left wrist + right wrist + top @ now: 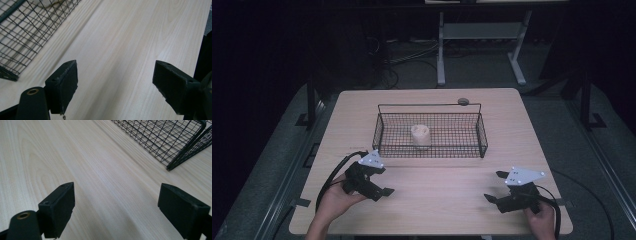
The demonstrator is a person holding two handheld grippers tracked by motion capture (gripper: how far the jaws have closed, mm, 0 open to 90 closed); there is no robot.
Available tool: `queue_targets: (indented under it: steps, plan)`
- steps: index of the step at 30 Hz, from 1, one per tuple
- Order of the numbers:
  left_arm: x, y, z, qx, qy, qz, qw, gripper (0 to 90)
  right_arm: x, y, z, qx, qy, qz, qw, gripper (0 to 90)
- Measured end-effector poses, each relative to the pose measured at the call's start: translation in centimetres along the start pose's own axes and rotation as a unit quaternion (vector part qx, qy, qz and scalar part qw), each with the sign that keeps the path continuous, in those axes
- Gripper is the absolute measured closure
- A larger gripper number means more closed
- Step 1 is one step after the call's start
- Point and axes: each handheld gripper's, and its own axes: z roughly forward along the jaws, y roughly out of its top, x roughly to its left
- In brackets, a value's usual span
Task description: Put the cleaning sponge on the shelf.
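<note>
Claws first: the left claw (379,181) at lower left and the right claw (496,186) at lower right gape wide, empty, over the pale wooden surface (437,200). Beyond, mid-frame, the black wire basket (432,149) walls a small cream cup-like object (420,135): probably light, rigid; take it from above by its sides.

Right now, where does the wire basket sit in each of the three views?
High view: wire basket at table centre, beyond both claws, a pale cup-like thing inside.
Left gripper view: its mesh fills the upper left corner.
Right gripper view: its corner at upper right.
Shared landmark: the light wooden table.
</note>
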Motion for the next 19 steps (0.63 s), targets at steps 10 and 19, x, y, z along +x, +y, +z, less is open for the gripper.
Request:
queue_targets:
  steps: [10,19]
  plan:
    - [-0.5,-1.2,-0.1,-0.008,0.001,-0.006,1.0000,19.6,0.0,0.0,0.0,-0.001,0.000,-0.001,1.0000,13.6]
    - [-1.6,-2.6,0.6,-0.014,0.009,-0.006,0.9998,19.6,-0.1,-0.1,0.0,-0.001,-0.002,0.000,1.0000,13.6]
